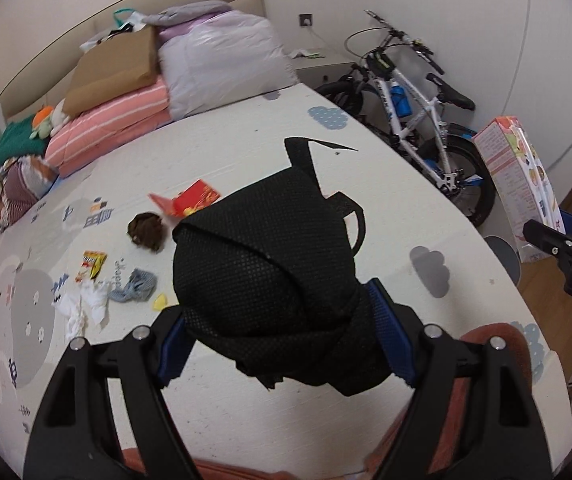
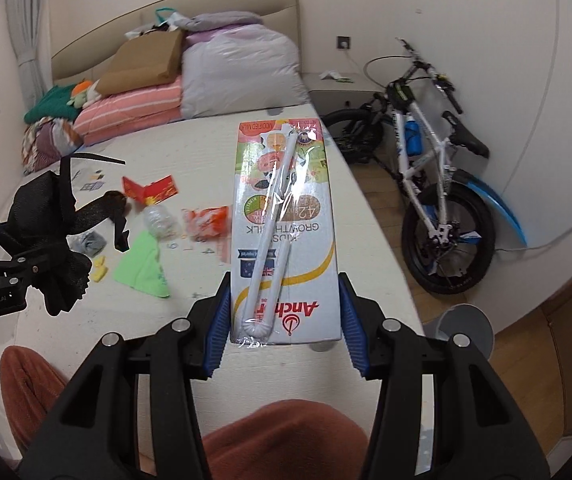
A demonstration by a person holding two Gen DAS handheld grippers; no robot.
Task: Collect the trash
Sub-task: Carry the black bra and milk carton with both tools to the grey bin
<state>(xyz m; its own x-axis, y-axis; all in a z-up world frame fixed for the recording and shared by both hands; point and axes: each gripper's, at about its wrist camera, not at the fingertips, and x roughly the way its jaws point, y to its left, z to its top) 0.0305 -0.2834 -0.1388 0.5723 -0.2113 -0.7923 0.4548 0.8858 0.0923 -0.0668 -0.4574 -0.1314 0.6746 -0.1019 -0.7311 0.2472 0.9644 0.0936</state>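
My left gripper (image 1: pixel 282 340) is shut on a bunched black mesh bag (image 1: pixel 262 264), whose straps stick up above the bed. In the right wrist view that bag (image 2: pixel 46 232) hangs at the far left. My right gripper (image 2: pixel 286 332) is shut on a milk carton (image 2: pixel 286 216) with a wrapped white straw (image 2: pixel 274 232) taped to its face, held above the bed's edge. Loose trash lies on the bed sheet (image 1: pixel 246 148): a red envelope (image 1: pixel 194 200), a brown wad (image 1: pixel 148 232), a yellow wrapper (image 1: pixel 93 266), white tissue (image 1: pixel 82 304), a crushed clear bottle (image 2: pixel 158 220), an orange wrapper (image 2: pixel 206 220) and a green sheet (image 2: pixel 142 264).
Folded blankets (image 2: pixel 134 112), a large pillow (image 2: pixel 242 76) and a brown paper bag (image 2: pixel 142 60) are piled at the headboard. A white bicycle (image 2: pixel 426 168) leans by the wall beside a nightstand (image 2: pixel 342 92). A grey round bin (image 2: pixel 466 324) stands on the floor. Rust-coloured knees (image 2: pixel 282 436) are below.
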